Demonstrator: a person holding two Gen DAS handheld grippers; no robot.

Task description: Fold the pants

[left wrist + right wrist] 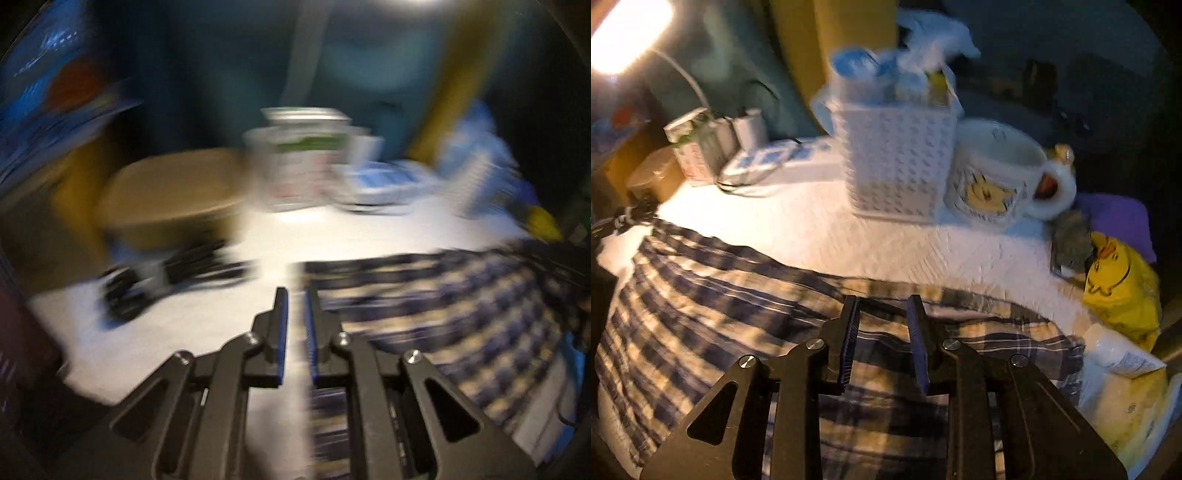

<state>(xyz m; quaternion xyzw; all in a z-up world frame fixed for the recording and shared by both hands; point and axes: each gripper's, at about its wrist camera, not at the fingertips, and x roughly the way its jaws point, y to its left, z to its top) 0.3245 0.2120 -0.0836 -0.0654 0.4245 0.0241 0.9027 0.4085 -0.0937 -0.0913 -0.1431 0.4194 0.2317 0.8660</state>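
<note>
The plaid pants (713, 317), navy, cream and tan, lie spread on the white table cover (812, 225). My right gripper (882, 314) is open just above them near their far edge, with nothing between the fingers. In the blurred left wrist view the pants (461, 306) lie to the right. My left gripper (295, 306) hovers at their left edge, its fingers a narrow gap apart with only white cover showing between them.
A white lattice basket (897, 158) and a cartoon mug (997, 177) stand behind the pants. A yellow duck bag (1123, 288) lies at the right. Boxes (698, 147), a power strip (783, 158) and a lamp (624, 33) are at the back left. A black cable bundle (155, 284) lies left.
</note>
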